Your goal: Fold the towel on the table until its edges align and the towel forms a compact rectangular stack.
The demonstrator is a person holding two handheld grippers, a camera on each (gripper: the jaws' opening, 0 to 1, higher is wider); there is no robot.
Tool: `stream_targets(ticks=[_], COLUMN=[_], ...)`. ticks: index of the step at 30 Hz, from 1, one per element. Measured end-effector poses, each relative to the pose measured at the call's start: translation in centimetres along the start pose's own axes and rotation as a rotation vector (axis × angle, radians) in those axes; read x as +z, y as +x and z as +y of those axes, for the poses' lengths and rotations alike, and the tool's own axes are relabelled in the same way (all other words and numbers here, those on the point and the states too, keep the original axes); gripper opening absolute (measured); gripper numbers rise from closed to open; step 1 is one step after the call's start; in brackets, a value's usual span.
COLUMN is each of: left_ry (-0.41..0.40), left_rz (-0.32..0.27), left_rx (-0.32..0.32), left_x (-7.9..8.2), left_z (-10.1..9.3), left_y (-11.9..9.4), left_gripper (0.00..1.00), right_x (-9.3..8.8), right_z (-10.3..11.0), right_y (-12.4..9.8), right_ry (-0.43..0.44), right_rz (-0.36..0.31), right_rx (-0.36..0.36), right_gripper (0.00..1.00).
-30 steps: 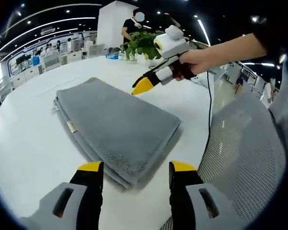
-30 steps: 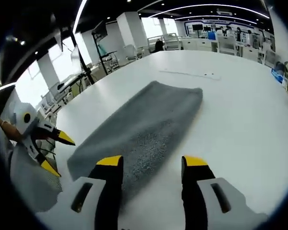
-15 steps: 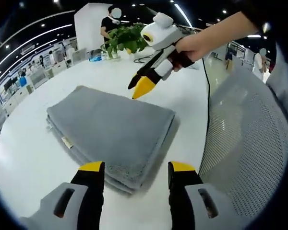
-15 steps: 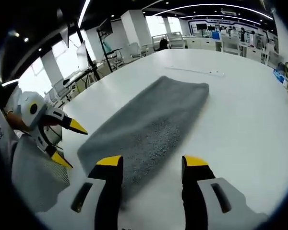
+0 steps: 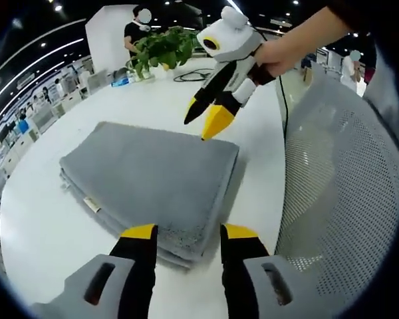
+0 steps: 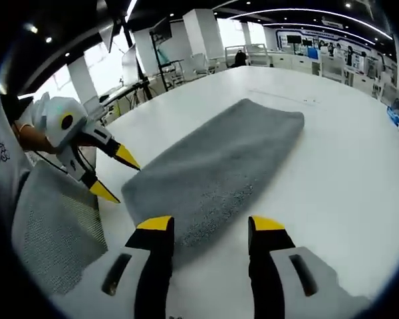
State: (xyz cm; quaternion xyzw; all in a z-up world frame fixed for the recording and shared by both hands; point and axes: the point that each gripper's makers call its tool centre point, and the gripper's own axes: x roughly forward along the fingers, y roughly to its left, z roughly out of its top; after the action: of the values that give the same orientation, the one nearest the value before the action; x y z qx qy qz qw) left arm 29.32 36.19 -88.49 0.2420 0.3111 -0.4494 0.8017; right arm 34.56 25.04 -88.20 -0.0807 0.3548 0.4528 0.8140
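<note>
A grey towel (image 5: 146,179) lies folded in a thick rectangular stack on the white table (image 5: 40,232), a small label showing on its left edge. My left gripper (image 5: 189,232) stands open just in front of the towel's near corner, nothing between its jaws. My right gripper (image 5: 203,120), held by a hand, hovers open over the towel's far right corner. In the right gripper view the towel (image 6: 219,166) stretches away from my right gripper (image 6: 211,224), and the left gripper (image 6: 118,175) sits open at the towel's left end.
A grey mesh chair back (image 5: 339,186) stands close along the table's right side, and it shows again as the chair back (image 6: 53,226). A potted plant (image 5: 161,48) and a cable lie at the table's far end. A person (image 5: 138,26) stands behind it.
The left gripper has come closer to the towel's near corner and its jaws have narrowed a little. The right gripper has dropped nearer the towel's far corner. The towel lies as before.
</note>
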Motion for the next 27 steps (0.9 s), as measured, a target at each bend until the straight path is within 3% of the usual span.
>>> stream_targets(ticks=[6,12,20,24,27], left_ry=[0.025,0.024,0.027,0.071,0.107], left_rz=[-0.001,0.017,0.045,0.066,0.078], left_rx=[-0.027,-0.06,-0.066,-0.072,-0.071], left_x=[0.2,-0.3,-0.9,-1.2,-1.3], left_z=[-0.5,-0.9,-0.8,-0.9,-0.8], left_y=[0.6,1.1,1.7,2.1,2.2], left_gripper=[0.3,0.3,0.28,0.28,0.27], right_x=[0.1,0.3,-1.8,-2.6,-3.7], right_z=[1.6,3.8,4.2,4.2,3.9], right_y=[-0.3,-0.3,0.6,0.9,1.6], right_ry=[-0.055,-0.141,-0.2,-0.231,-0.307], right_rz=[-0.009,-0.006,0.052,0.081,0.106], right_rx=[0.031,0.077,0.115,0.118,0.122], right_gripper=[0.4,0.37,0.34,0.35,0.37])
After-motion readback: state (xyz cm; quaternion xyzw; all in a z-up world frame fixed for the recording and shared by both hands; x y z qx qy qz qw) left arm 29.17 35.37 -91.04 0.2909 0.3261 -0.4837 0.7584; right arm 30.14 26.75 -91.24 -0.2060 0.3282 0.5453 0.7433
